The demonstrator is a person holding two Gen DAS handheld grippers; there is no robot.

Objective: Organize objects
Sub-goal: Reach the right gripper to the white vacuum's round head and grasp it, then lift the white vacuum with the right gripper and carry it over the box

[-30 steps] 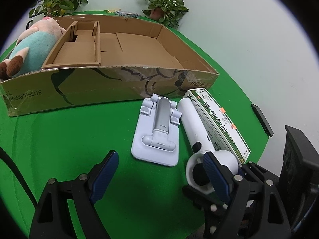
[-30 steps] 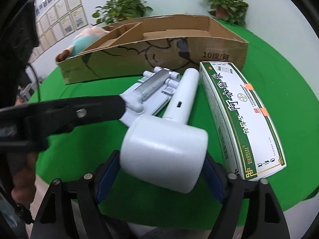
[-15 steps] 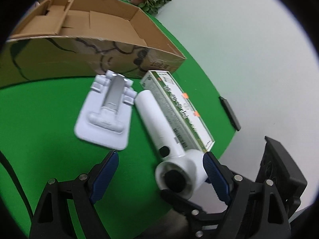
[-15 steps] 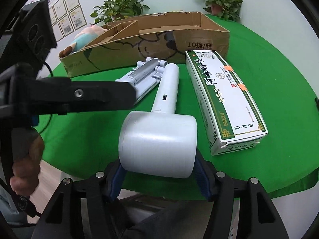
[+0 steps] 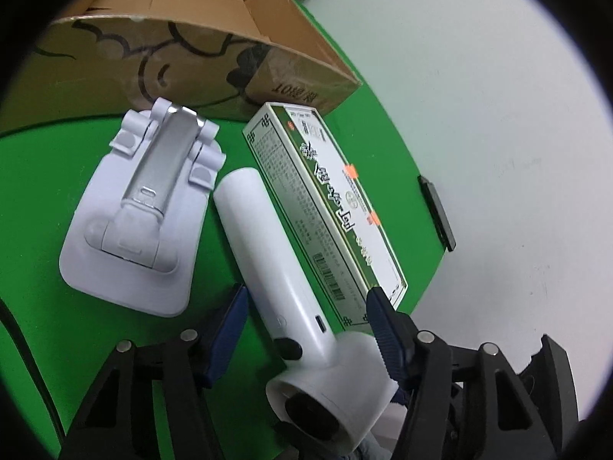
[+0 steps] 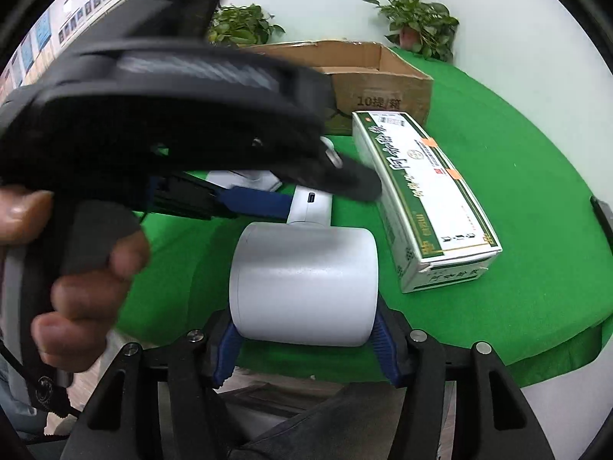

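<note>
2 grippers at 1 white hair dryer (image 6: pixel 302 283) on the green table (image 6: pixel 517 207).

The right gripper (image 6: pixel 304 339) has its blue pads against both sides of the dryer's barrel, jaws closing; the left gripper (image 5: pixel 306 327) straddles the dryer's handle, jaws closing, pads not clearly touching it; a hand (image 6: pixel 76 268) holds the left gripper; the dryer lies between a white folding stand (image 5: pixel 141 214) and a green-and-white box (image 6: pixel 425 195), just beside both; an open cardboard carton (image 5: pixel 199 57) sits behind them; 2 potted plants (image 6: pixel 421 23) stand at the table's far edge.
</note>
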